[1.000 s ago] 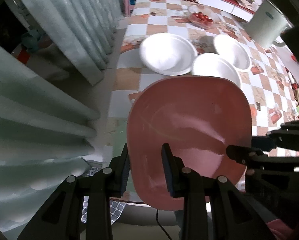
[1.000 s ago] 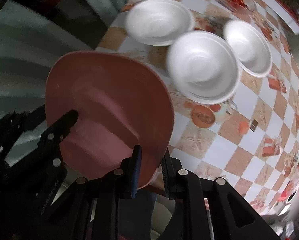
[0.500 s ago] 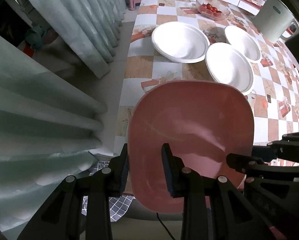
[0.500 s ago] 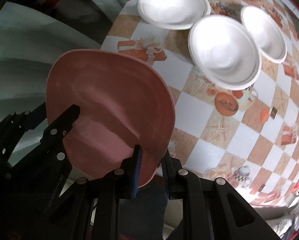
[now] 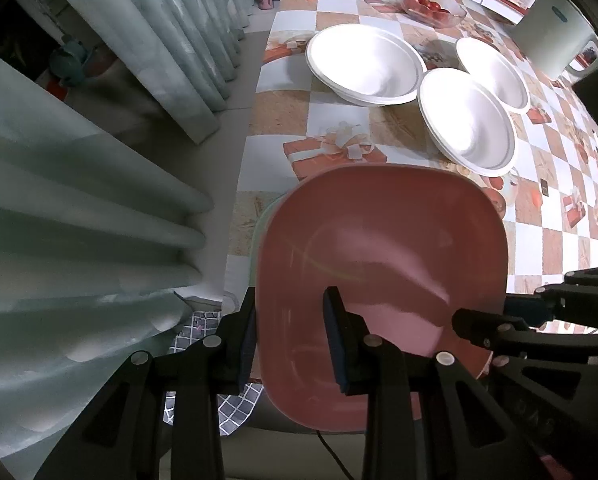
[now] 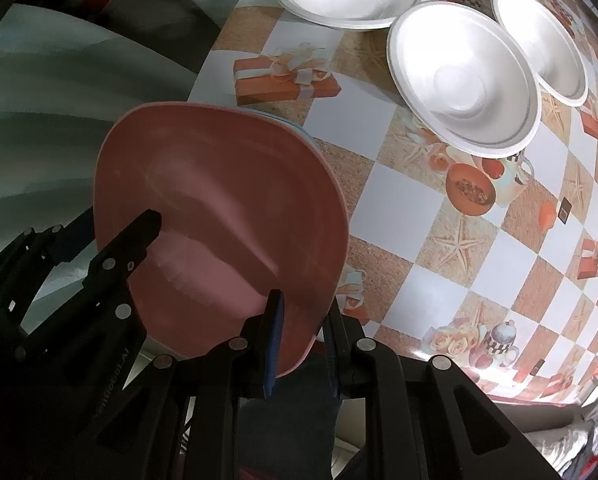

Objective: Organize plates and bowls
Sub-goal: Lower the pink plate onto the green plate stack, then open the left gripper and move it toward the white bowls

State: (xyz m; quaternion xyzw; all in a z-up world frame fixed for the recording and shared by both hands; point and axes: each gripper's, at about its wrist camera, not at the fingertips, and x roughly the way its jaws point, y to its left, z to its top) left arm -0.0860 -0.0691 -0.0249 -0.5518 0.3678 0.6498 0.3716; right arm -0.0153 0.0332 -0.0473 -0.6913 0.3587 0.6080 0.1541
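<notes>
Nearest you, your left gripper [image 5: 291, 340] is clamped on the near left rim of the pink plate [image 5: 379, 264], one finger outside the edge and one inside. Your right gripper [image 6: 301, 344] pinches the plate's near right rim the same way. The plate sits at the near edge of the counter [image 5: 555, 240], with a pale plate edge [image 5: 265, 216] showing just under its left side. Beyond it, well apart, three white bowls [image 5: 467, 120] stand close together on the checkered cloth. Farther back is a glass dish of tomatoes [image 5: 431, 2], and a white pitcher [image 5: 555, 32] beside it.
</notes>
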